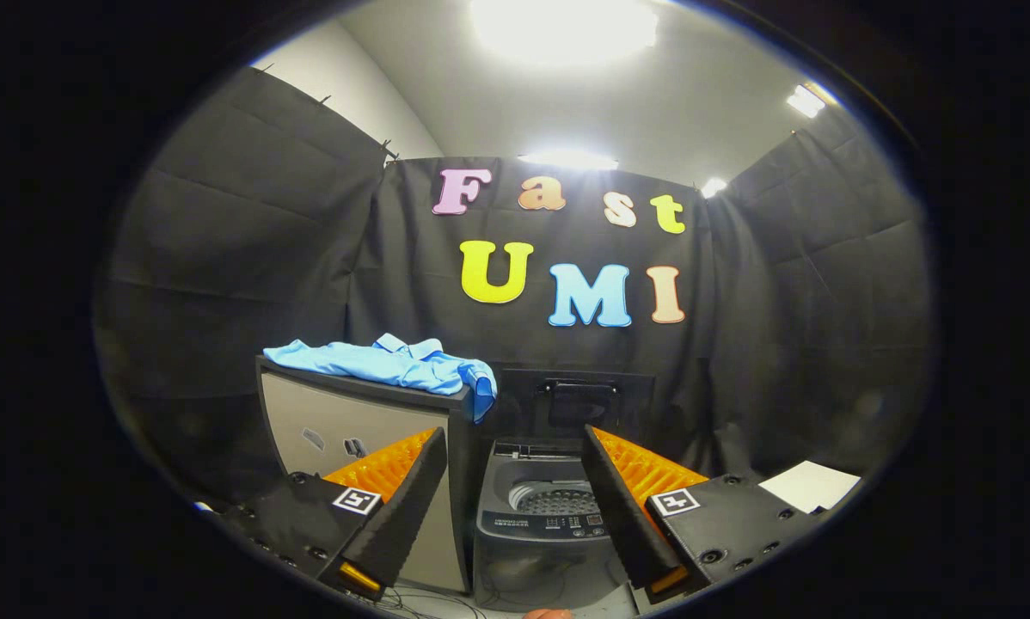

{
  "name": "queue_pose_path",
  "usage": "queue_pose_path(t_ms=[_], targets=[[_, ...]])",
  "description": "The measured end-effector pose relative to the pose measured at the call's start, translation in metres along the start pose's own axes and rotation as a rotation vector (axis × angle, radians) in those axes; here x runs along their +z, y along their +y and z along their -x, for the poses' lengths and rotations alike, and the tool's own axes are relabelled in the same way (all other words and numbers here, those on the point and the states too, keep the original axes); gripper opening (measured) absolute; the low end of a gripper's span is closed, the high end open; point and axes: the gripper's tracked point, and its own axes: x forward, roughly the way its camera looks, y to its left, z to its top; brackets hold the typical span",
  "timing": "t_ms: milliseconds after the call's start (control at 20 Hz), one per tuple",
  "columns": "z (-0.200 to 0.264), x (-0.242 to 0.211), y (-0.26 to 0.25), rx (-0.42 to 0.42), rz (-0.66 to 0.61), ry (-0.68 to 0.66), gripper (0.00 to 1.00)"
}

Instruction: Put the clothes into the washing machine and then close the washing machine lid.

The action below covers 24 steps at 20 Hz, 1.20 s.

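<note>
Fingers (515, 451) spread, empty; blue shirt (395, 363) lies beyond them, seemingly on a cabinet (352, 430).

light blue shirt (395, 361) on a beige-fronted, dark-topped cabinet (369, 421); grey washing machine (542, 507), dark lid (577, 400) up; white paper (812, 484) at rt.

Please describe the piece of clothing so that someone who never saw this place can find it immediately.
Find the open-topped washing machine between the fingers of the open hand-held gripper. Beside it stands a taller cabinet with a dark top. The light blue shirt lies crumpled there, one end hanging over the edge, the only cloth item.
</note>
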Motion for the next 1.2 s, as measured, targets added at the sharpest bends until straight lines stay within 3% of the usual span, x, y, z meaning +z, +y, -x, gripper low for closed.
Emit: queue_pose_path(t_ms=[200, 450, 700, 850, 1200], targets=[[-0.008, 0.013, 0.008, 0.029, 0.017, -0.015, 0.98], [-0.029, 0.036, 0.032, 0.132, -0.006, 0.042, 0.98], [-0.064, 0.086, 0.052, 0.201, -0.015, 0.055, 0.98], [-0.086, 0.112, 0.068, 0.252, -0.088, 0.079, 0.98], [-0.131, 0.177, 0.075, 0.260, -0.080, 0.080, 0.98]])
